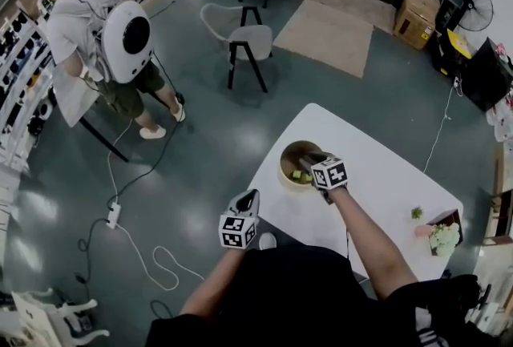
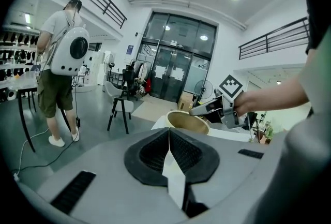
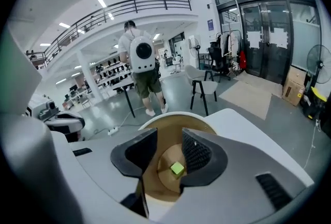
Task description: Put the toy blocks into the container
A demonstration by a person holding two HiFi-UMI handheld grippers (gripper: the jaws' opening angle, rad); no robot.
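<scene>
The right gripper hangs over the container at the frame centre, jaws apart and empty. One green block lies on the container's bottom (seen between the jaws). The left gripper is closed on nothing.

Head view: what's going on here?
A person at a white table holds a gripper in each hand and is putting toy blocks into a round wooden container. The right gripper hangs over the container with its jaws apart and nothing between them; a green block lies on the container's bottom. The left gripper is shut and empty, held off to the side of the table. Another person with a white backpack stands in the background.
</scene>
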